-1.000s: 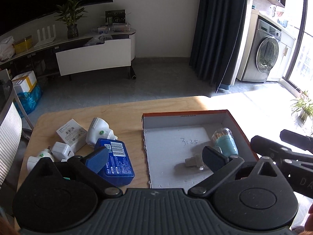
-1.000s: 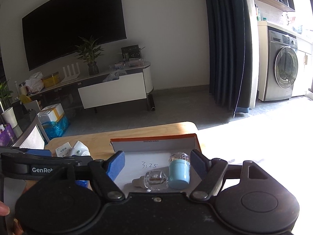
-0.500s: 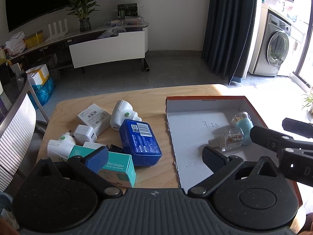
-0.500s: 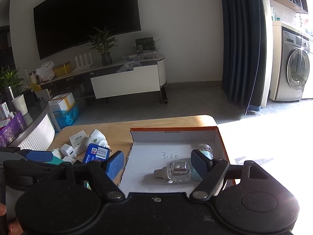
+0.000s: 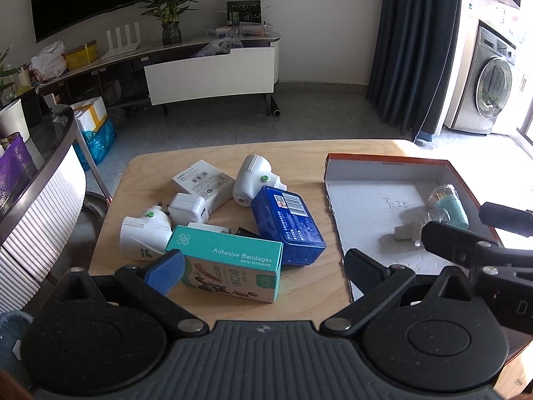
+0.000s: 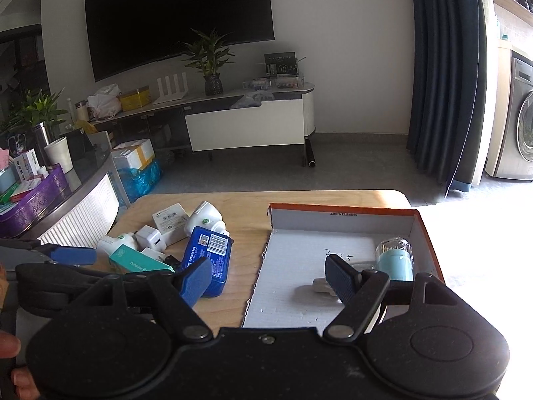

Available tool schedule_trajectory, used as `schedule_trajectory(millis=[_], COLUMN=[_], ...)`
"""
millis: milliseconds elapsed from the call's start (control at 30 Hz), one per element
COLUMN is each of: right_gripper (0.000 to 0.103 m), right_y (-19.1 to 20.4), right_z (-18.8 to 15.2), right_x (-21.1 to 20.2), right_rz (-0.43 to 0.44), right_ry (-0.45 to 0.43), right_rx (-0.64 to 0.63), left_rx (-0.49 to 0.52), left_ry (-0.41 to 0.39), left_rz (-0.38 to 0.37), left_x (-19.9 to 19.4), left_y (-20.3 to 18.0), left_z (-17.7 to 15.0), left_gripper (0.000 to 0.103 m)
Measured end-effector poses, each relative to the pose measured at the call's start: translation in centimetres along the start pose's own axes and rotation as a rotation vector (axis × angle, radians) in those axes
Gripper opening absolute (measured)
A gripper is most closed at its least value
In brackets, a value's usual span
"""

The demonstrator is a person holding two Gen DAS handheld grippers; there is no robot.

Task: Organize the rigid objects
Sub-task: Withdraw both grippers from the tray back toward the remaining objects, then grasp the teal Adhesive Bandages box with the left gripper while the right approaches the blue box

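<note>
The left gripper point(image 5: 263, 266), jaws apart and empty, hovers at the near teal cardboard adhesive-bandage box point(image 5: 230, 263) left of the orange-rimmed tray point(image 5: 386, 161): light, crushable, best pinched across its long sides.

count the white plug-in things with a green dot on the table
2. One plug-in unit lies at the pile's left edge, against the bandage box; the other plug-in unit lies at the far side, beside the blue tin. Others could hide underneath.
</note>
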State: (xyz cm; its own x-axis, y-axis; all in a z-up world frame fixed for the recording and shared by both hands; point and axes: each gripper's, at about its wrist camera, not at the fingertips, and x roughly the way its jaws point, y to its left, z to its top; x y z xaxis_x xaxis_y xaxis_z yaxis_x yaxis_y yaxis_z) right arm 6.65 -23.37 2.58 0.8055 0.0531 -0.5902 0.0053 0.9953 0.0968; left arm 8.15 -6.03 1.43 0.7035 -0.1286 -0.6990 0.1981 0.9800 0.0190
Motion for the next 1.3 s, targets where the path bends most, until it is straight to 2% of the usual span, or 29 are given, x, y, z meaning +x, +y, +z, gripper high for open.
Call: schedule_trajectory(millis=[733, 1300], right_gripper=[0.089, 0.089], right_y=[4.4, 4.5], right_z=[-0.6, -1.6], right_x=[2.0, 3.3], right_rz=[0.082, 0.090], right_ry=[0.055, 0.097], right_rx=[-0.068, -0.060], left_rx=[-0.094, -0.206], left_ry=[0.041, 0.081], left_rz=[-0.007, 0.020], left_x=[0.0, 2.0], left_y=[4.9, 9.5], left_z=[-2.5, -3.8], left_gripper=[0.103, 0.103])
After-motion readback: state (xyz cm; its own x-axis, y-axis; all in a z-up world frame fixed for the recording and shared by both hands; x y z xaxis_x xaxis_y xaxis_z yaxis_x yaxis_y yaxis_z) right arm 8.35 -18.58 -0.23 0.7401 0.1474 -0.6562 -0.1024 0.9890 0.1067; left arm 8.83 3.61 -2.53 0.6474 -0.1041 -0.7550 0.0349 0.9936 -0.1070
